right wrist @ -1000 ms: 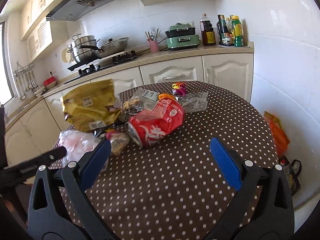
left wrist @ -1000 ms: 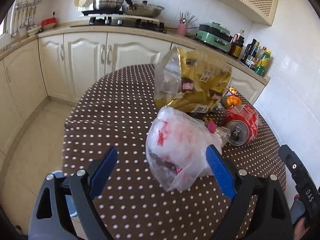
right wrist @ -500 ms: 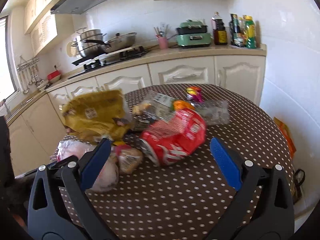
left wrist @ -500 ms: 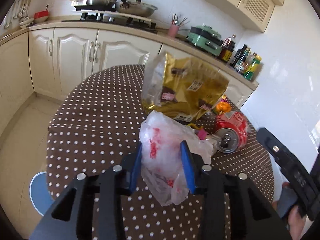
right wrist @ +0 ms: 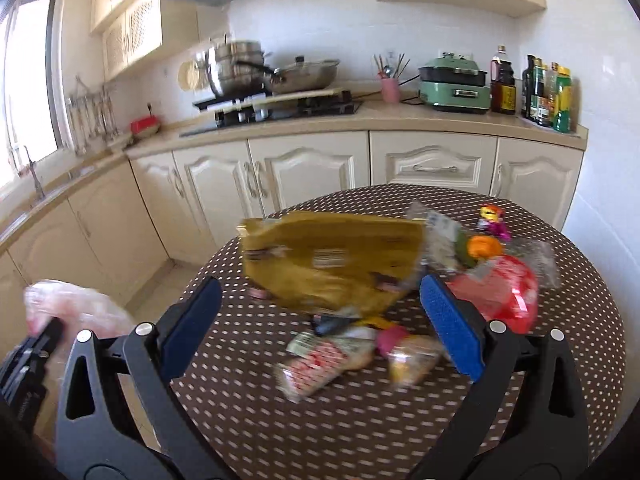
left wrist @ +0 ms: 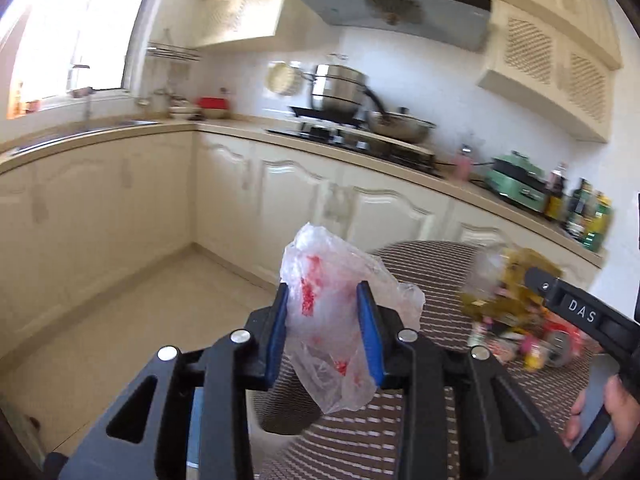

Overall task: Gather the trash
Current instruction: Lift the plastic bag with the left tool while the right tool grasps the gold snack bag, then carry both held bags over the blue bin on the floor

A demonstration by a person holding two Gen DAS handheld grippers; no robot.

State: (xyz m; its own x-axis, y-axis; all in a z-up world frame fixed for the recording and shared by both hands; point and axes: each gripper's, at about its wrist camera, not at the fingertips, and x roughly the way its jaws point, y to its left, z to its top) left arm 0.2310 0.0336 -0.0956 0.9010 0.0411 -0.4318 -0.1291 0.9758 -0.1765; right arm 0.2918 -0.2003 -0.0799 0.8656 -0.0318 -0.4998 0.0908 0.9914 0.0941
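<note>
Now we hold plastic bag [left wrist: 326, 320] in left gripper [left wrist: 325, 334], jaws closing on it; a second ago jaws stood wide around bag on table [right wrist: 360, 432]. Bag lifted clear, first item collected. Right gripper [right wrist: 320, 328] open, empty, over remaining trash: gold bag [right wrist: 332, 264], can [right wrist: 500, 292].
</note>
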